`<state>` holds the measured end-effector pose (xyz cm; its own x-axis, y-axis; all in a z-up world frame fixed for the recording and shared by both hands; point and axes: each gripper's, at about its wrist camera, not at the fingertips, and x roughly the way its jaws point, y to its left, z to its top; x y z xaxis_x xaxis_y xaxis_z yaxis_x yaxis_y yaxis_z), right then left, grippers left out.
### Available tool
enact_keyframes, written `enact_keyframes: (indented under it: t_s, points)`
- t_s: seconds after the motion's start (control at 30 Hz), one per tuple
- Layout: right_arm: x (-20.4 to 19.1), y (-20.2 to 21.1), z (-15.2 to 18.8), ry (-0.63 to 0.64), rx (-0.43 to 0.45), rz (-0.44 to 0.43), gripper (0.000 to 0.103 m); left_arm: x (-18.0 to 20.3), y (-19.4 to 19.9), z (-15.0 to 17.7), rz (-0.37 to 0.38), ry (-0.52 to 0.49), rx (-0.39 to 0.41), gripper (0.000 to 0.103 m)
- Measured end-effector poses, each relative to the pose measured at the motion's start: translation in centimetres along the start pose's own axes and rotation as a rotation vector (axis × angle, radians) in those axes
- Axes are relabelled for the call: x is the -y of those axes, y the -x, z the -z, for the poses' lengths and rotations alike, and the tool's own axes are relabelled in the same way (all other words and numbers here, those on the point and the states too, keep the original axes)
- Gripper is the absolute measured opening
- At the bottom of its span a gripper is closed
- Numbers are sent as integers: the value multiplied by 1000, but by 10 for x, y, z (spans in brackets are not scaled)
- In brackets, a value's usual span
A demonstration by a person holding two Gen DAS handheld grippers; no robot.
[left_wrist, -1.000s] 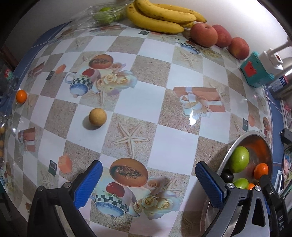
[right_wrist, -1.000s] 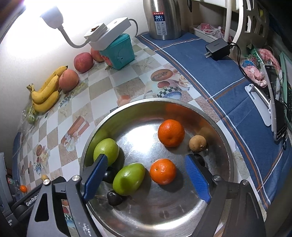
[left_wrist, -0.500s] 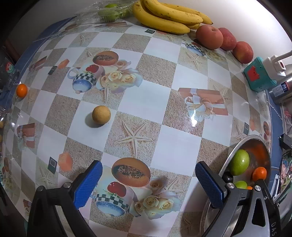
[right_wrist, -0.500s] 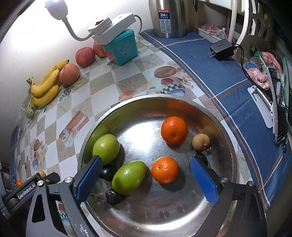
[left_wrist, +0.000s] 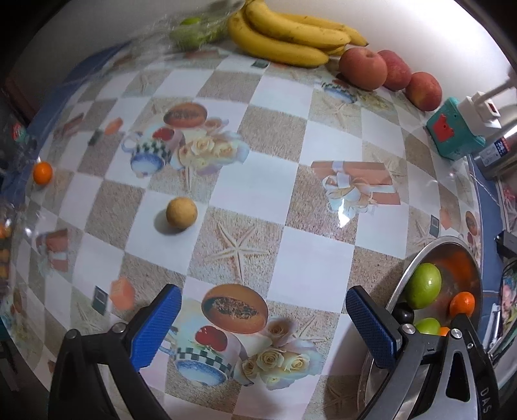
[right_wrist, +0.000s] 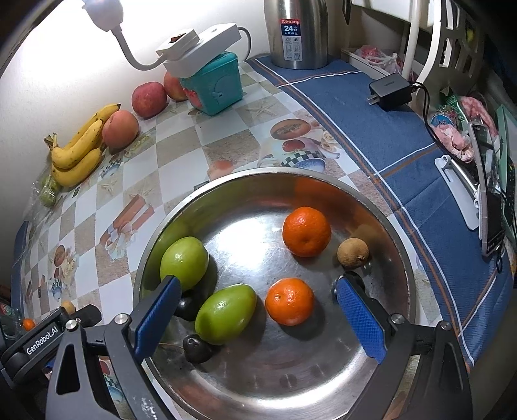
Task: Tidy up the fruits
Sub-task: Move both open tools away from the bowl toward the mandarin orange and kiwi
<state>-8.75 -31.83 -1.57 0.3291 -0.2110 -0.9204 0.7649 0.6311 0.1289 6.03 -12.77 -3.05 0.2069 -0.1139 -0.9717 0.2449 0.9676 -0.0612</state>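
Note:
A steel bowl [right_wrist: 323,381] holds two green fruits [right_wrist: 224,318], two oranges [right_wrist: 306,231], a brown longan [right_wrist: 353,252] and small dark fruits [right_wrist: 197,349]. My right gripper [right_wrist: 258,316] is open and empty above the bowl. My left gripper [left_wrist: 263,323] is open and empty over the patterned table. A tan round fruit [left_wrist: 181,213] lies on the table ahead and left of it. A small orange [left_wrist: 42,173] sits at the far left edge. The bowl [left_wrist: 400,281] shows at the right of the left wrist view.
Bananas [left_wrist: 284,38], three red apples [left_wrist: 363,68] and a bag of green fruit [left_wrist: 194,30] line the back wall. A teal box [right_wrist: 215,84] with a white lamp, a steel kettle [right_wrist: 295,32] and a black charger [right_wrist: 389,90] stand on the right.
My left gripper has drawn back and swung a little, so the tan fruit sits farther ahead. My right gripper has lifted slightly over the bowl. The fruits have not moved.

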Motion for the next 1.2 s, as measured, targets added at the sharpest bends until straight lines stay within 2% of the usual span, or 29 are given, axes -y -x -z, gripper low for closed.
enact_keyframes:
  t_s: [0.27, 0.73, 0.9, 1.2]
  points:
    - [-4, 3, 1, 4, 9, -9, 97, 10, 16, -2, -21, -92, 63, 103]
    - [-38, 5, 9, 90, 5, -61, 97, -11, 39, -13, -52, -140, 143, 103]
    - [-55, 4, 17, 135, -5, -76, 97, -25, 38, -19, -42, -148, 134, 103]
    - [-85, -3, 30, 211, -33, -93, 97, -53, 34, -30, -124, -211, 147, 103]
